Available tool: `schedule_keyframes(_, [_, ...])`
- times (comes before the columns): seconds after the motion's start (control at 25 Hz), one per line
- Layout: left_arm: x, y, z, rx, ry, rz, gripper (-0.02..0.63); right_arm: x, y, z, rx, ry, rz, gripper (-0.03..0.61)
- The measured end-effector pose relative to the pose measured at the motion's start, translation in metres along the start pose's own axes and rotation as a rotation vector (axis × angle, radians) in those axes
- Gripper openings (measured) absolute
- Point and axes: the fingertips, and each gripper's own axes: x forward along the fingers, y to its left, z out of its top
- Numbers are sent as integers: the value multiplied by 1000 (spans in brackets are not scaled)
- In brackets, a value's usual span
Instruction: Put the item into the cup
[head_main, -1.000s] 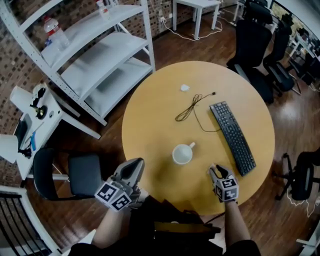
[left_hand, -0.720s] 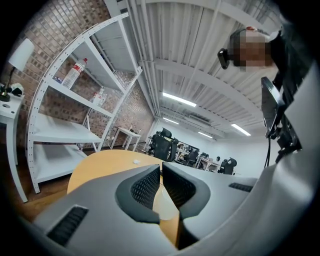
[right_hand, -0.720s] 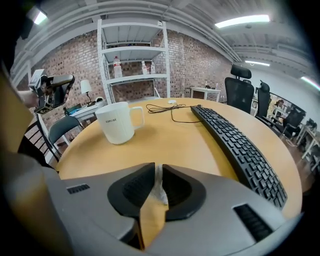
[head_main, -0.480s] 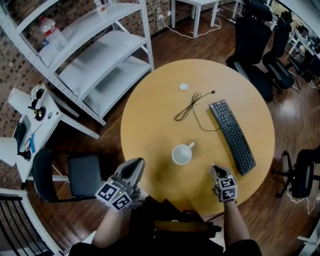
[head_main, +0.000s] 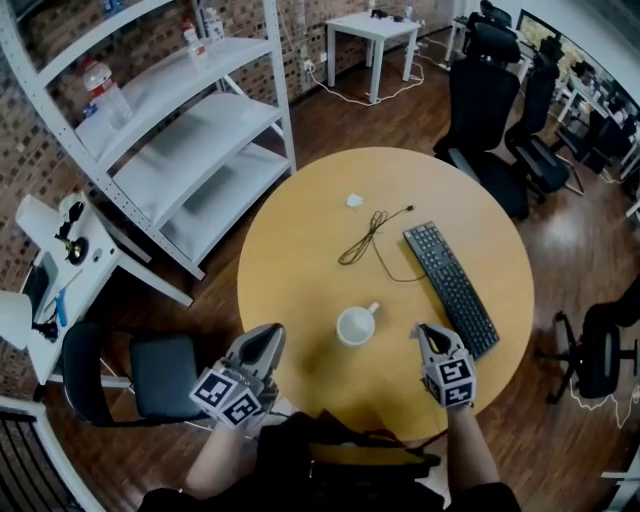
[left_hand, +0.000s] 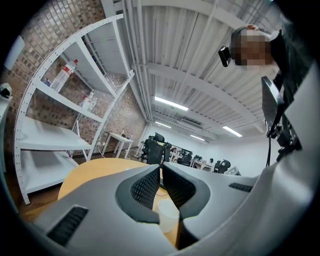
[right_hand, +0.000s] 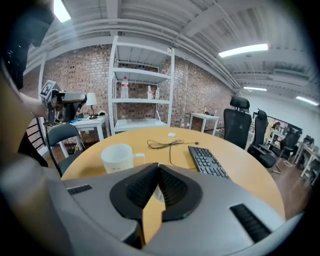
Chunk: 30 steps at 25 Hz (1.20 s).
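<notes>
Standing upright, the cup (head_main: 355, 326) points its handle toward the keyboard (head_main: 450, 285); left gripper (head_main: 270, 332), right gripper (head_main: 426, 333): fingers pressed together.

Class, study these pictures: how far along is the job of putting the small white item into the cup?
Done: nothing; the cup looks empty. In hand: nothing; the right claw is shut near the cup, gripping nothing visible, and the left claw is empty too. Left: the small white item lies on the far side of the table, to be picked up, carried and dropped in.
</notes>
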Motion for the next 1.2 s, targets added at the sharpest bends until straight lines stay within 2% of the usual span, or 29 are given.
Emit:
schedule_keyframes(0.2, [-14,3,18,26,-66,31,11,2,20,54,-65,-109,47,0])
schedule_keyframes(0.44, [-53,22,31,8,-130,120,11,19,55,92,-40,-175,145,0])
schedule_keyframes(0.56, [-68,28,33,17,-142,160,11,26,71,95,-69,-173,178,0])
schedule_keyframes(0.8, [-83,30,28,-2,-141,180,11,37,90,88,-98,-128,211,0])
schedule_keyframes(0.88, [-88,30,23,-13,-137,184,11,41,90,80,-99,-115,211,0])
schedule_keyframes(0.96, [-91,30,20,-17,-135,189,11,43,90,75,-95,-101,211,30])
schedule_keyframes(1.2, [-103,37,22,-11,-137,226,11,47,96,65,-78,-73,232,34])
